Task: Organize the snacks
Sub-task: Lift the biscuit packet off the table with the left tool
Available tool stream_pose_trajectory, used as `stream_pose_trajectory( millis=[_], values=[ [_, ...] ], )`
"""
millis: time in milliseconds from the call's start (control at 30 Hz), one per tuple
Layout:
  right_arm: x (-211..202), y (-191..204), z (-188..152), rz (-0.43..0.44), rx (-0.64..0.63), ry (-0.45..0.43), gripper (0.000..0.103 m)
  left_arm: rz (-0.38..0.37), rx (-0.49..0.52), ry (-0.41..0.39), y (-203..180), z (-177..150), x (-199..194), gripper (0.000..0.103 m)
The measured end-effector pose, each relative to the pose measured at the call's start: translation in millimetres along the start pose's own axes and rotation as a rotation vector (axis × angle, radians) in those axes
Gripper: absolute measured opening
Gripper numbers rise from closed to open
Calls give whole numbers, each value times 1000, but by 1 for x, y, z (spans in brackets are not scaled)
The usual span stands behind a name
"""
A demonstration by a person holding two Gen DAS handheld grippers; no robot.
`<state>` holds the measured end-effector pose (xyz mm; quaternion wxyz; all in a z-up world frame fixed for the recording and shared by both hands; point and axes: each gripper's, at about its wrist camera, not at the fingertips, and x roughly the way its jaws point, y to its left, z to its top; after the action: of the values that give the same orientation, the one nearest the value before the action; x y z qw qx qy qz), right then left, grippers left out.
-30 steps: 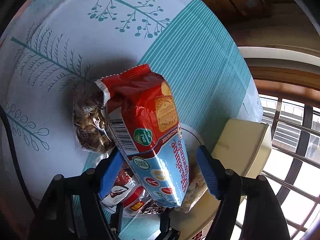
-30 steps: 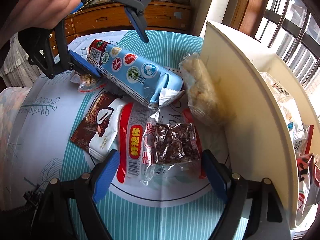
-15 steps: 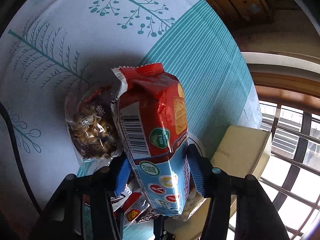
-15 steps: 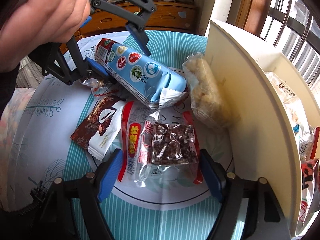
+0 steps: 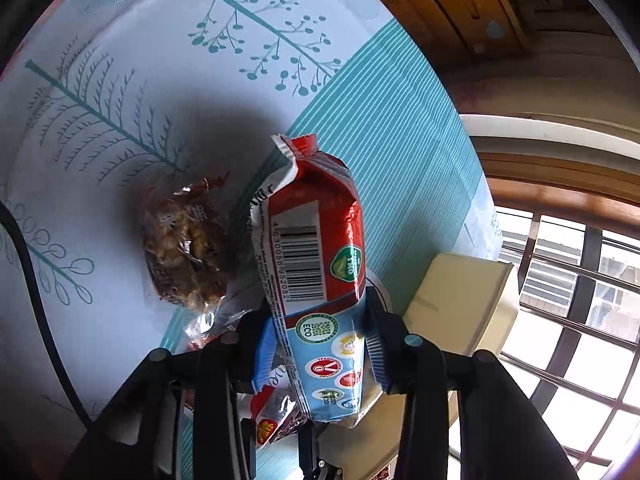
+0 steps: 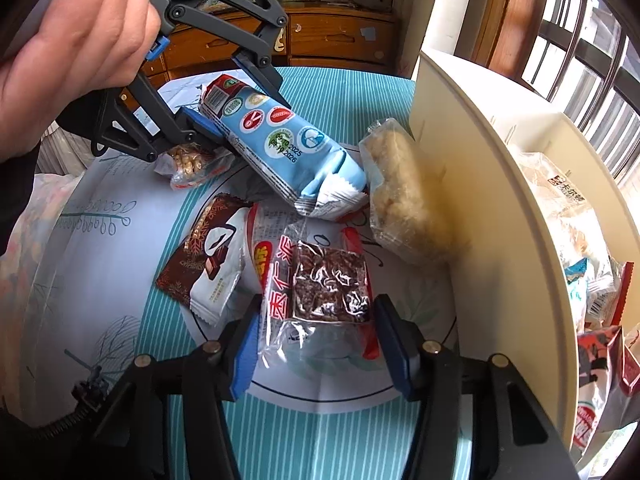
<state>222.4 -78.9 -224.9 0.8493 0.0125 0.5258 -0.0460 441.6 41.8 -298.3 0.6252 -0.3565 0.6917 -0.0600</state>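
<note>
My left gripper [image 5: 320, 348] has its jaws closing, and both blue pads press the sides of a red and blue biscuit pack [image 5: 316, 248]. In the right wrist view a hand holds that left gripper [image 6: 240, 108], and the biscuit pack [image 6: 288, 148] slants down to the table. My right gripper [image 6: 318, 352] points down at a clear red-edged packet with dark filling [image 6: 328, 284]. Its jaws are closing too, with the pads touching the packet's two side edges. A nut packet [image 5: 184, 248] lies beside the biscuit pack.
A brown and white chocolate pack [image 6: 208, 256] lies left of the dark packet. A pale puffed snack bag [image 6: 404, 200] leans on a cream organizer box [image 6: 480, 184], which holds several snack bags. A wooden dresser [image 6: 340, 36] stands behind the round table.
Both pairs of jaws have narrowed. The left pads came in onto the biscuit pack and its red end tipped up. The right pads closed in to the dark packet's edges.
</note>
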Motion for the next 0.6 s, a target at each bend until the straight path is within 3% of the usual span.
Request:
stream_pose_trajectory(
  millis=[600],
  values=[
    [-43, 24, -2, 19, -5, -40, 50, -134, 101, -95, -1, -14, -90, 38]
  ],
)
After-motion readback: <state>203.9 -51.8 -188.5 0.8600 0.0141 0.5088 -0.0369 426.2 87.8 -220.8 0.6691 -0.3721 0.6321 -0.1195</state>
